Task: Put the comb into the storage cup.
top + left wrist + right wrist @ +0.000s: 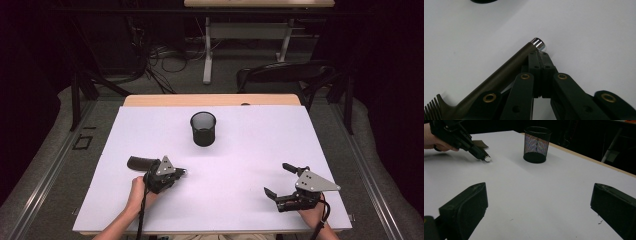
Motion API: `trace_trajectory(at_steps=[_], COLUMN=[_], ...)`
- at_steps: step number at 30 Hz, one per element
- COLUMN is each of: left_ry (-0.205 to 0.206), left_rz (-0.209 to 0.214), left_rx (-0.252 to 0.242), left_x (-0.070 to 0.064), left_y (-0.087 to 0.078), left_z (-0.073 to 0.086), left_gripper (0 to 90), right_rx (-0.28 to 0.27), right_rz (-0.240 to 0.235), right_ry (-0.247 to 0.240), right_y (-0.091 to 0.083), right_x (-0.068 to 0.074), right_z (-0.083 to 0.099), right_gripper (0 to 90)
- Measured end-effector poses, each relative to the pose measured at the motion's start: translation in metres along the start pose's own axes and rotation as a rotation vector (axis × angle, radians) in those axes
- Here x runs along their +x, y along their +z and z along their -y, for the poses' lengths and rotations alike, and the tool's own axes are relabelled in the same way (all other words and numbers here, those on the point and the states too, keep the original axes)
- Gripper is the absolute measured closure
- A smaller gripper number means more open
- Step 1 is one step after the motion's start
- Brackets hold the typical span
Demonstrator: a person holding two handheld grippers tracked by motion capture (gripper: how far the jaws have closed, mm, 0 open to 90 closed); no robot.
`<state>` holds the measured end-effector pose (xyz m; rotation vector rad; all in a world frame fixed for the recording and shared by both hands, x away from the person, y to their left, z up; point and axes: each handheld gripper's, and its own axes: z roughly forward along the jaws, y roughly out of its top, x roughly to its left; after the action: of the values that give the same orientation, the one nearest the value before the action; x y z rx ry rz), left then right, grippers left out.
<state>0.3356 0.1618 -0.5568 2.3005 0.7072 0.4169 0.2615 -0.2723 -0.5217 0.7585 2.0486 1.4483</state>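
Hairbrush [499, 77] lies flat on the bench [240, 150] toward its near left corner, chrome-capped handle end pointing inward. The left tongs [539, 53] are closed, and they seem to pinch the handle just behind the cap, though the contact is partly hidden. The right tongs [277, 180] wait spread wide and empty near the near right corner. Judging by this, the pick-up is in hand; next comes a lift and a carry to the mesh cup [203, 128] toward the far edge, handle tipped downward.
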Motion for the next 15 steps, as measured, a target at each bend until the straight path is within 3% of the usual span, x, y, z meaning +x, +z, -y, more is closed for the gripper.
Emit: trace_trajectory(at_steps=[15], left_ry=[-0.006], left_rz=[-0.013], left_rx=[0.007], left_x=[0.0032], left_y=[0.001], left_z=[0.0008], left_gripper=[89.9], right_rx=[0.003], right_rz=[-0.003], right_ry=[0.0], right_y=[-0.0002], right_x=[-0.0004], right_z=[0.0003], right_gripper=[0.7])
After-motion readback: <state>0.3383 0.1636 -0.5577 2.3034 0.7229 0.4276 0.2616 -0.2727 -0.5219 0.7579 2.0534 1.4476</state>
